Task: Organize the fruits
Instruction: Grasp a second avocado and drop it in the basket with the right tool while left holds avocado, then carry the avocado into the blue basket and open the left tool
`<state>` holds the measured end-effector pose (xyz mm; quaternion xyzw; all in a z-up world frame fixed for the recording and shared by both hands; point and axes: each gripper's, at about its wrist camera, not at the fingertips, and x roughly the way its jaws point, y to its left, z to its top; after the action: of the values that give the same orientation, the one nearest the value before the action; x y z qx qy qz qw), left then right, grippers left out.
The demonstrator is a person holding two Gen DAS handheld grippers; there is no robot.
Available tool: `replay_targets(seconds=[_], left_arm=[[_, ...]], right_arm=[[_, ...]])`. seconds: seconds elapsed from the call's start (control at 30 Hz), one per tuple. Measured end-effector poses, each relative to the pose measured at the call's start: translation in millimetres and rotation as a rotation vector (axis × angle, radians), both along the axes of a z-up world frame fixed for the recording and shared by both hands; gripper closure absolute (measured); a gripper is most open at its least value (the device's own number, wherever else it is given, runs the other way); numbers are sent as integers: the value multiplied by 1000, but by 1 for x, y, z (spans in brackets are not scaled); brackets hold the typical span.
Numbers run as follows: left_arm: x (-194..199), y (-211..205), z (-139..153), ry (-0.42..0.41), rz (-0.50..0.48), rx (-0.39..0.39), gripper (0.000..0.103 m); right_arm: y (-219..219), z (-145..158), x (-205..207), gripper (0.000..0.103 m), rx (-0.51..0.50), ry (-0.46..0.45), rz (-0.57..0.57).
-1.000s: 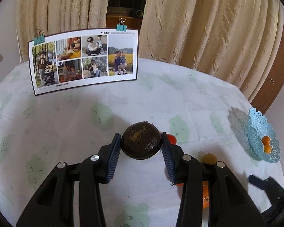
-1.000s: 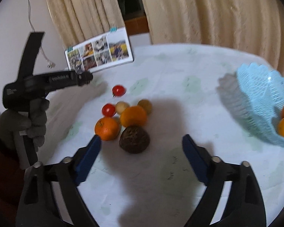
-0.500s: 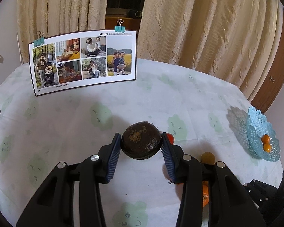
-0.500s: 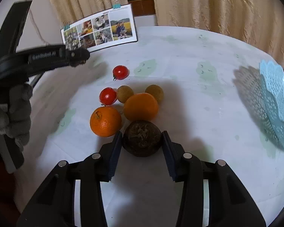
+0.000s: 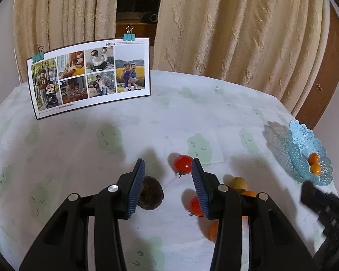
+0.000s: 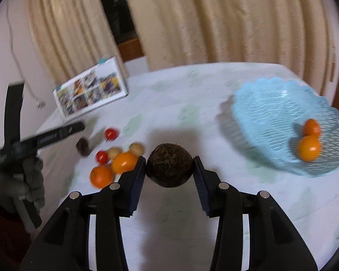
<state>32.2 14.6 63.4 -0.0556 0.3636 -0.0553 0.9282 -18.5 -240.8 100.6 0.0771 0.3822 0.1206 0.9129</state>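
Step in hand: transfer of one fruit to the container. R gripper (image 6: 169, 159) is clamped on the dark brown fruit (image 6: 169, 169), pads pressing both flanks. The fruit is clear of the tablecloth (image 6: 192, 214), with its shadow below it.

L gripper (image 5: 167, 162) is empty. Its jaws stand partway apart w/ nothing between the pads. A second dark fruit (image 5: 152, 195) lies on the cloth under it, partly hidden by the left finger.

Next move, as I judge it: carry the held fruit right, over the near rim of the blue basket (image 6: 260, 113), lower it, then release. The basket sits tilted w/ an openwork wall, so release low and toward the deep side; a round fruit could roll out.

Containers:
- Blue basket: holds two small oranges (image 6: 308, 148), touching each other at the low right side. The rest of the interior is free.
- No other container in view.

Loose on the cloth, left of the held fruit — approx. one cluster:
- two larger oranges (image 6: 123, 162)
- two tan round fruits (image 6: 136, 148)
- two cherry tomatoes (image 6: 111, 133)

A photo board (image 5: 90, 79) stands at the far edge, not part of the job.
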Motion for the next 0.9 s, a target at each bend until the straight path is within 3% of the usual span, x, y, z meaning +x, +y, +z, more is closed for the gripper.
replay_targets(seconds=[0.3, 0.4, 0.47, 0.53, 0.9], left_arm=[[5, 13, -2, 9, 42, -18, 59], [8, 19, -5, 23, 52, -31, 47], [9, 22, -7, 26, 61, -40, 37], [11, 24, -10, 31, 64, -40, 35], [25, 14, -46, 122, 61, 38, 31]], right_arm=[[-70, 22, -5, 59, -21, -102, -247], [-95, 23, 0, 59, -17, -118, -337], [-110, 22, 2, 51, -7, -131, -392], [-122, 23, -1, 32, 7, -156, -441], [-119, 11, -13, 28, -34, -221, -510]])
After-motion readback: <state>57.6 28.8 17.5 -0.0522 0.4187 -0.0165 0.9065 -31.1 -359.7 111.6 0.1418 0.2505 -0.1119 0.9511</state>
